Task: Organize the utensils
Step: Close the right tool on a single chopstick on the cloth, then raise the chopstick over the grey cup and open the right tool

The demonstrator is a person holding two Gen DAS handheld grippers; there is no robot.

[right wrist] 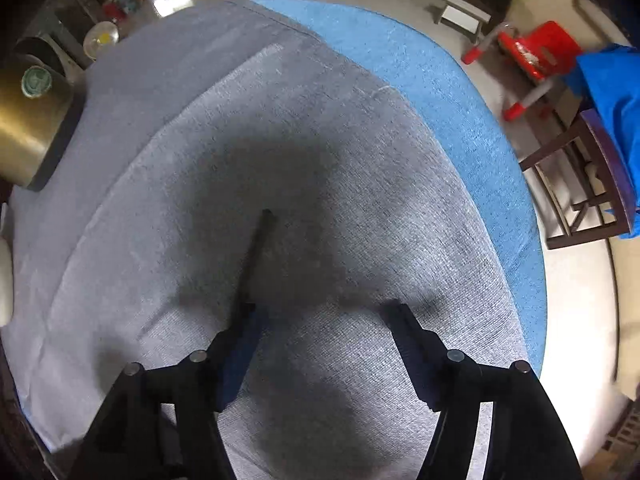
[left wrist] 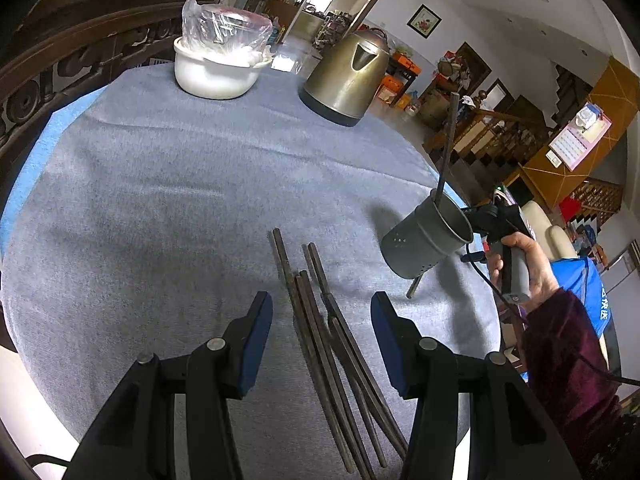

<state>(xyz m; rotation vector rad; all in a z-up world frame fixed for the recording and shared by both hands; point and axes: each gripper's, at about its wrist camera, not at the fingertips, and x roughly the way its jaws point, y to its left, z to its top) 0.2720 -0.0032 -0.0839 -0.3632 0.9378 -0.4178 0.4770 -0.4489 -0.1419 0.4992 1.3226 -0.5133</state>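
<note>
Several dark chopsticks [left wrist: 308, 320] lie in a loose bundle on the grey tablecloth [left wrist: 160, 184], running between the fingers of my left gripper [left wrist: 320, 298]. Its jaws stand open above them and do not touch them. To the right stands a grey metal utensil holder [left wrist: 424, 240] with one chopstick [left wrist: 446, 148] rising from its far rim. A hand [left wrist: 516, 256] holds the right gripper just behind the holder. In the right wrist view my right gripper [right wrist: 320, 307] points down at the cloth, open. A dark chopstick [right wrist: 260, 248] lies along its left finger, not pinched.
A brass-coloured kettle [left wrist: 348, 76] and a white bowl [left wrist: 212, 72] covered with a plastic bag stand at the far side of the round table. The table's blue edge [right wrist: 440, 80] curves close on the right, with a wooden chair [right wrist: 592, 184] beyond it.
</note>
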